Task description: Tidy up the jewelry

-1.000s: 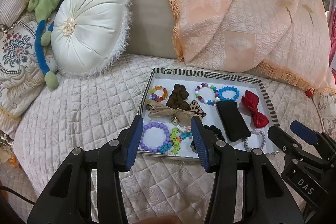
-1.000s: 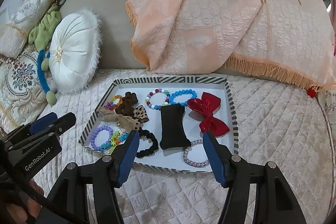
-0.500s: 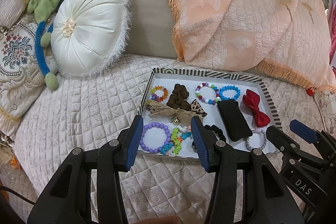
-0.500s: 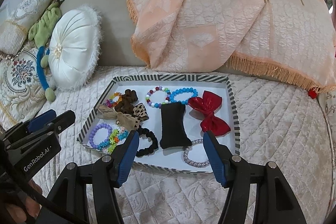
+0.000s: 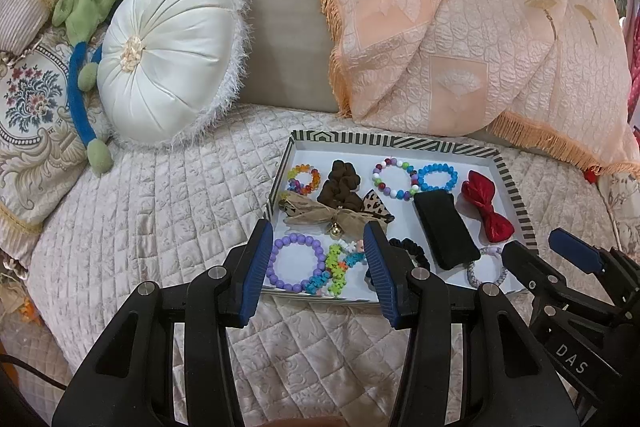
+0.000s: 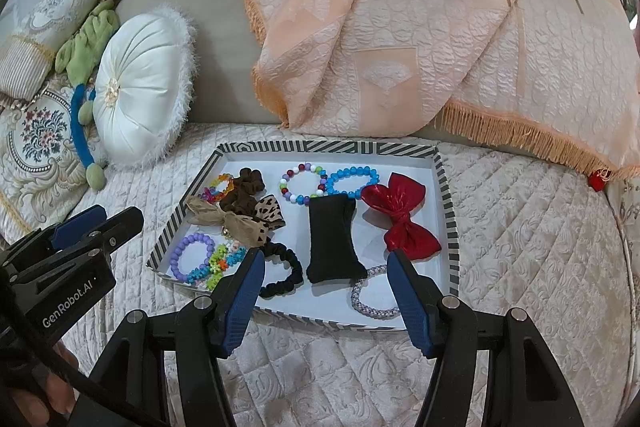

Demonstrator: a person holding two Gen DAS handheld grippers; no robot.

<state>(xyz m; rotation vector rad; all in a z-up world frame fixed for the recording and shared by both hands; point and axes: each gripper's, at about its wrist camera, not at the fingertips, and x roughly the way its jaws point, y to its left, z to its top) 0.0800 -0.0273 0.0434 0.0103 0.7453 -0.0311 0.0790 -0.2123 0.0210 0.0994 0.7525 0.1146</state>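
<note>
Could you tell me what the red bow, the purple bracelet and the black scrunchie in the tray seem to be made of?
Red bow: probably metallic-finish fabric, since its folds glint. Purple bracelet: smooth round beads, likely plastic, with a soft matte sheen. Black scrunchie: gathered matte cloth, apparently over elastic, ruffled all round.

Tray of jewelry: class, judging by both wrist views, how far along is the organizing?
Done: nothing clearly sorted; bracelets, scrunchies and bows lie mixed in the tray, the tan bow overlapping the brown scrunchie. In hand: nothing; the left gripper and right gripper hover open at the tray's near edge. Left: everything, including the purple bracelet and red bow.
</note>
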